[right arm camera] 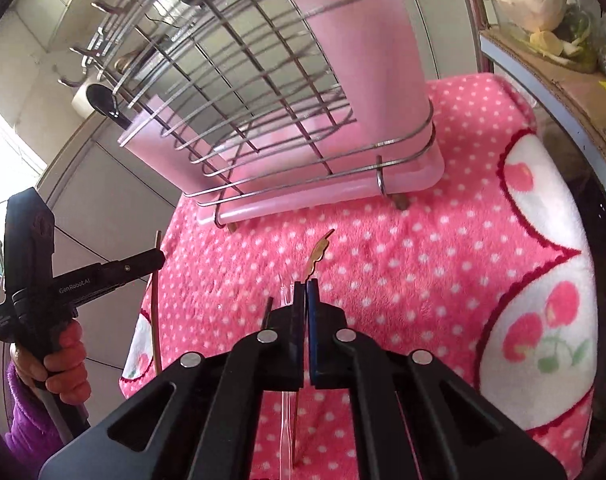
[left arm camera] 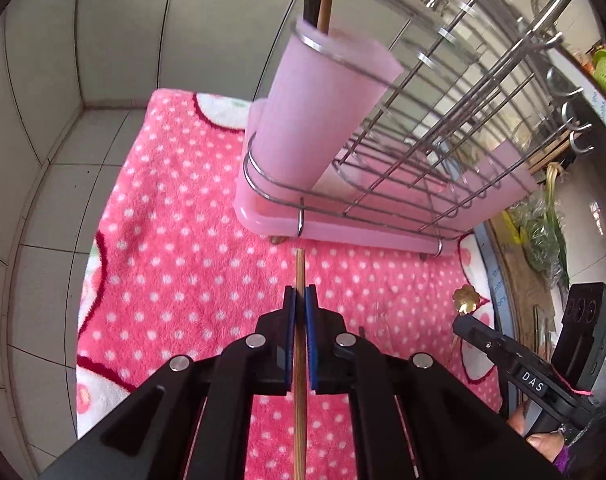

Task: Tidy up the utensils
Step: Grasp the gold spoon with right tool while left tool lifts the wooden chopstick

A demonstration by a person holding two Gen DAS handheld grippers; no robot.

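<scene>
Left gripper (left arm camera: 300,294) is clamping a thin wooden chopstick (left arm camera: 299,360) between its blue pads, jaws nearly together, stick running straight out past the tips toward the rack. Right gripper (right arm camera: 307,282) is pinching tight on a slim gold spoon with a flower-shaped bowl (right arm camera: 319,254); the bowl end is sticking out beyond the fingertips, and a clear thin rod (right arm camera: 286,420) is showing beneath the jaws; can't tell if it is gripped too. Both tools are hanging above the fluffy pink polka-dot towel with cherry patches (left arm camera: 175,240). The chrome wire dish rack on a pink plastic tray (left arm camera: 387,184) is sitting on that towel, just ahead of both grippers. A tall pink plastic utensil cup (left arm camera: 319,112) is sitting in the rack's end ring, with a dark handle and a wooden stick already standing in it. A person's hand in a purple sleeve (right arm camera: 59,360) is gripping the left tool's handle.
</scene>
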